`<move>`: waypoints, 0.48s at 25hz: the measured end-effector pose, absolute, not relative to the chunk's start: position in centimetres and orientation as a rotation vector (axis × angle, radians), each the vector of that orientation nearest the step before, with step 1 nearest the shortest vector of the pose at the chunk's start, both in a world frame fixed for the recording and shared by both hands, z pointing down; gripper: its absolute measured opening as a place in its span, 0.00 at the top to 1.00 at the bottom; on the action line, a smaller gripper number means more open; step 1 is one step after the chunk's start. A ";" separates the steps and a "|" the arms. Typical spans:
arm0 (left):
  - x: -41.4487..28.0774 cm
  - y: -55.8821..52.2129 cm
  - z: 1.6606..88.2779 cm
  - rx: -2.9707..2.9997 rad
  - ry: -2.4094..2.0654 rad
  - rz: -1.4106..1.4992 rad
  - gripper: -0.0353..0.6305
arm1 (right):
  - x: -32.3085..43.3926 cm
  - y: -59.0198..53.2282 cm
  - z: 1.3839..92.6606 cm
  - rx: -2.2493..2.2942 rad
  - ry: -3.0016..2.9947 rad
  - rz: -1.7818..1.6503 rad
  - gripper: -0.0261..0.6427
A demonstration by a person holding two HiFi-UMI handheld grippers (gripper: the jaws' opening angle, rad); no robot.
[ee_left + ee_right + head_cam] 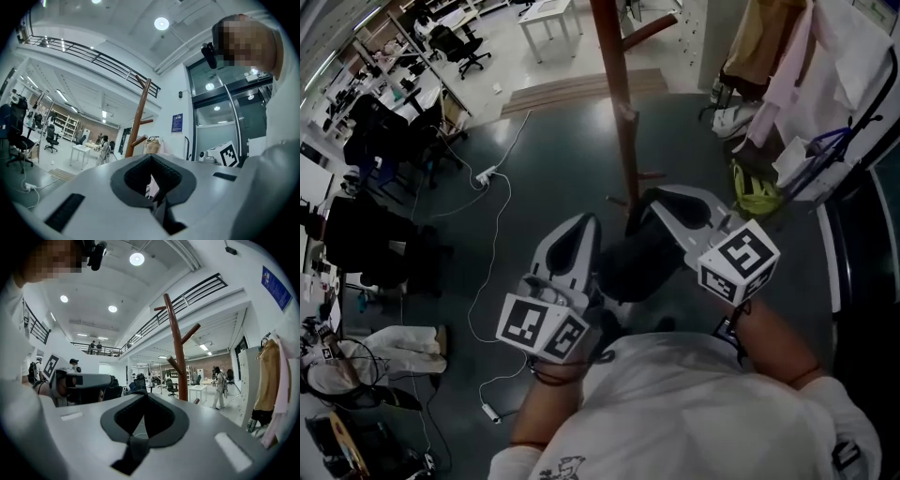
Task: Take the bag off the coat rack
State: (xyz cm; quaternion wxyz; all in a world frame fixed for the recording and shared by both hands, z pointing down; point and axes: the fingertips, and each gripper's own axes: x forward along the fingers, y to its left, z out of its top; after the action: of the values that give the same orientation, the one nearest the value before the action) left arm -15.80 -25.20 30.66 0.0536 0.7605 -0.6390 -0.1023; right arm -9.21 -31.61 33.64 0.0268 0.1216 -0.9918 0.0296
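Open-plan workshop with a dark glossy floor [544, 159]. Held side by side close before a white-shirted chest: grey two-jaw left gripper [586, 223] [151, 157] and matching right gripper [650, 201] [145, 394], each with a black-and-white marker cube, bare left forearm [546, 403] and right forearm [776, 345] bent behind them, noses tipped up and away from the body. Jaws pressed together on both, nothing gripped. Straight ahead of the pair, brown wooden coat rack [622, 112] [139, 110] [177, 343], bare-pegged in both gripper views. Desks and office chairs [455, 42] far off past the left gripper. Low between the grippers, just short of the rack's foot, a black bulk [642, 258]; whether the bag, impossible to tell.
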 end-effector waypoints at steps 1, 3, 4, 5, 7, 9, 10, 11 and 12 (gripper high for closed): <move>-15.7 -24.9 30.8 2.315 -1.945 -0.303 0.95 | -9.1 -31.0 34.2 0.377 -3.063 0.103 0.93; -15.5 -23.8 31.2 2.318 -1.954 -0.302 0.95 | -8.8 -29.8 35.1 0.385 -3.074 0.136 0.93; -15.3 -23.0 31.4 2.320 -1.961 -0.305 0.95 | -8.7 -29.1 35.5 0.390 -3.085 0.150 0.93; -15.2 -22.2 31.7 2.322 -1.969 -0.305 0.95 | -8.5 -28.3 35.8 0.400 -3.095 0.159 0.93; -15.1 -20.4 32.6 2.325 -1.979 -0.297 0.95 | -8.3 -26.7 36.4 0.436 -3.110 0.170 0.93; -15.4 -18.6 33.6 2.324 -1.986 -0.291 0.95 | -8.2 -24.8 36.9 0.481 -3.118 0.181 0.93; -15.6 -17.6 34.0 2.324 -1.988 -0.286 0.95 | -8.3 -23.7 37.3 0.504 -3.120 0.187 0.93; -16.0 -16.6 34.5 2.326 -1.987 -0.277 0.95 | -8.4 -22.6 37.7 0.530 -3.122 0.192 0.93; -16.4 -15.6 34.8 2.331 -1.981 -0.260 0.95 | -8.6 -21.4 38.0 0.559 -3.122 0.195 0.93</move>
State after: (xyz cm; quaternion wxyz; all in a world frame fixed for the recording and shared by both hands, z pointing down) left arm -16.36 -15.61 34.84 0.0356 0.7588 -0.6448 -0.0846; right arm -8.57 -21.39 38.04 -0.0178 0.1758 -0.9823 0.0615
